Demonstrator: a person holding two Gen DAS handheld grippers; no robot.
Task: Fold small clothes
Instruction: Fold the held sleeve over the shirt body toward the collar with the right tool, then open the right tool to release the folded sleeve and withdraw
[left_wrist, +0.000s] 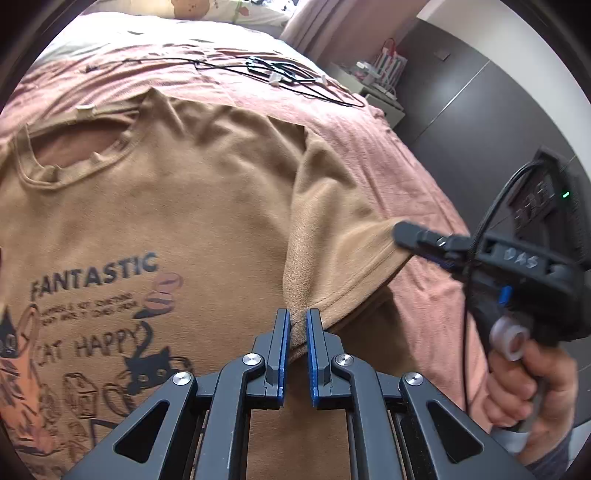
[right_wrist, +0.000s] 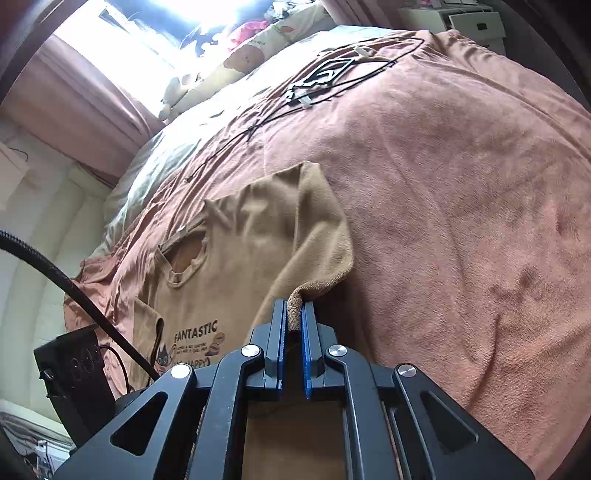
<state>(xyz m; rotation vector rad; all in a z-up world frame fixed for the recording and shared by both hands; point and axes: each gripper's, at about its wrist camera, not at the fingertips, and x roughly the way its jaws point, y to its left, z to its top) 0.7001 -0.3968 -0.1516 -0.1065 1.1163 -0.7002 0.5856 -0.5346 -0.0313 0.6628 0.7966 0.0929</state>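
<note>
Tan T-shirt on the pink blanket. Left gripper and right gripper each clamp its sleeve-side edge, frame centre. Lift both evenly, keeping the fold line straight.

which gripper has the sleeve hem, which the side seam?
The right gripper pinches the T-shirt's sleeve hem edge. The left gripper grips a fabric ridge by the underarm, beside the FANTASTIC print.

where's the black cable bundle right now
The coiled black cable bundle lies on the pink blanket at the far end of the bed, beyond the brown printed t-shirt, top centre in both views.
</note>
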